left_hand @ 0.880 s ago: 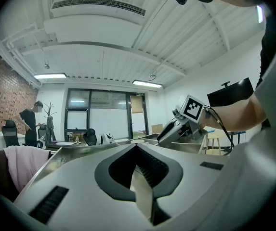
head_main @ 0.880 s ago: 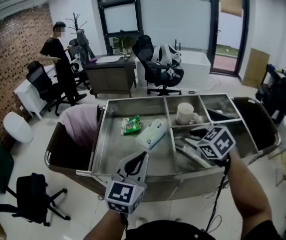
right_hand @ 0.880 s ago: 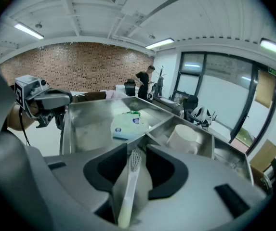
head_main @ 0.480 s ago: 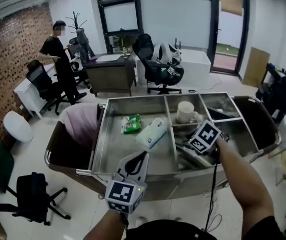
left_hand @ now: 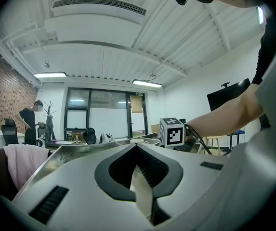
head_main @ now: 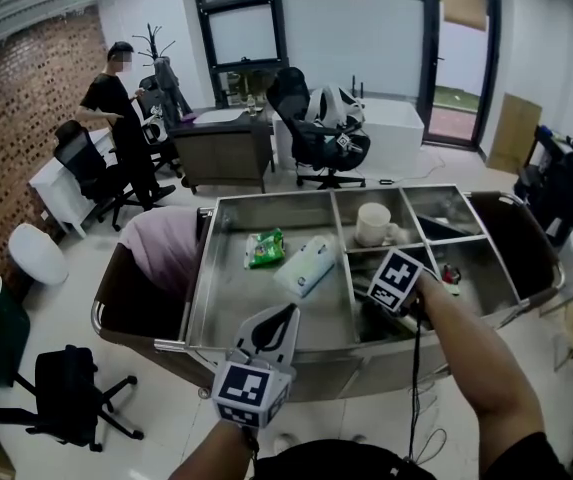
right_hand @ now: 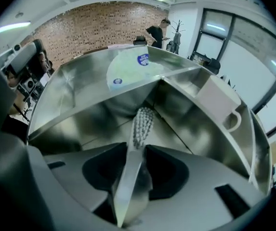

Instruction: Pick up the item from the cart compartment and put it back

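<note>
A steel cart (head_main: 266,203) has several compartments. My right gripper (head_main: 384,303) points steeply down into the front middle compartment (right_hand: 104,109), and its marker cube hides the jaws in the head view. In the right gripper view the gripper (right_hand: 138,146) is shut on a toothbrush (right_hand: 141,121). The handle runs back between the jaws, and the bristle head sticks out over the compartment floor. My left gripper (head_main: 284,315) hovers level at the cart's near edge. In its own view the left gripper (left_hand: 137,148) is shut with nothing in it.
A white mug (head_main: 371,225) stands in the compartment behind. A tissue pack (head_main: 304,266) and a green packet (head_main: 263,249) lie in the big left section. A pink cloth (head_main: 161,248) hangs over the cart's left bin. A person (head_main: 116,118) stands by desks at the back left.
My right gripper has moved left and down, from above the cart's front right part into the front middle compartment. The left gripper has stayed put.
</note>
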The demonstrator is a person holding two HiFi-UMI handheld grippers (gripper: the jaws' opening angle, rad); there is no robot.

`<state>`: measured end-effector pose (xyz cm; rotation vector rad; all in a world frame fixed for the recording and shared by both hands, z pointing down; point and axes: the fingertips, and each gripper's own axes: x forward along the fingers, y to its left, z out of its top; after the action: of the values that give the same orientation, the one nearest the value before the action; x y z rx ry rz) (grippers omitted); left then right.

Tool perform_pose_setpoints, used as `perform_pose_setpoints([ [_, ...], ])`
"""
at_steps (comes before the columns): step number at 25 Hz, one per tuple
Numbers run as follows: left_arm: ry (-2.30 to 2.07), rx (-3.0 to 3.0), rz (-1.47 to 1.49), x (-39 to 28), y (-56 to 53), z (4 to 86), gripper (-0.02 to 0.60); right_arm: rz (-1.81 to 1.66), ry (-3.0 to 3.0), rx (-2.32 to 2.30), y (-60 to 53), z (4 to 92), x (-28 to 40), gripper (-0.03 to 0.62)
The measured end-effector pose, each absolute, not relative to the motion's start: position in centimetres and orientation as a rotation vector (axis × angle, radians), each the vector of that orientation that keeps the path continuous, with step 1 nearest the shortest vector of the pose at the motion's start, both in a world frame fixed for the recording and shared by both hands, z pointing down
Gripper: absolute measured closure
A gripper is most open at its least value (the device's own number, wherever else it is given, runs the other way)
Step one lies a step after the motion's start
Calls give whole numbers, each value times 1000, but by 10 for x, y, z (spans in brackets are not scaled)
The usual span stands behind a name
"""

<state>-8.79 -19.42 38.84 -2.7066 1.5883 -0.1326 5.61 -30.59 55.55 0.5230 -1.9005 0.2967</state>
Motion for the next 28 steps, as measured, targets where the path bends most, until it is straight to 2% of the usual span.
perform_pose_setpoints([
  [10, 1594, -2740, -143, -86, -192, 394, 580, 374, -1895, 513, -304, 565, 56, 418],
  [17, 1590, -2730, -142, -86, -193, 392, 580, 481, -1960, 572, -309, 564, 59, 457],
  [28, 1565, -2738, -138, -75, -194, 388, 580, 516, -2122, 710, -313, 522, 71, 459],
])
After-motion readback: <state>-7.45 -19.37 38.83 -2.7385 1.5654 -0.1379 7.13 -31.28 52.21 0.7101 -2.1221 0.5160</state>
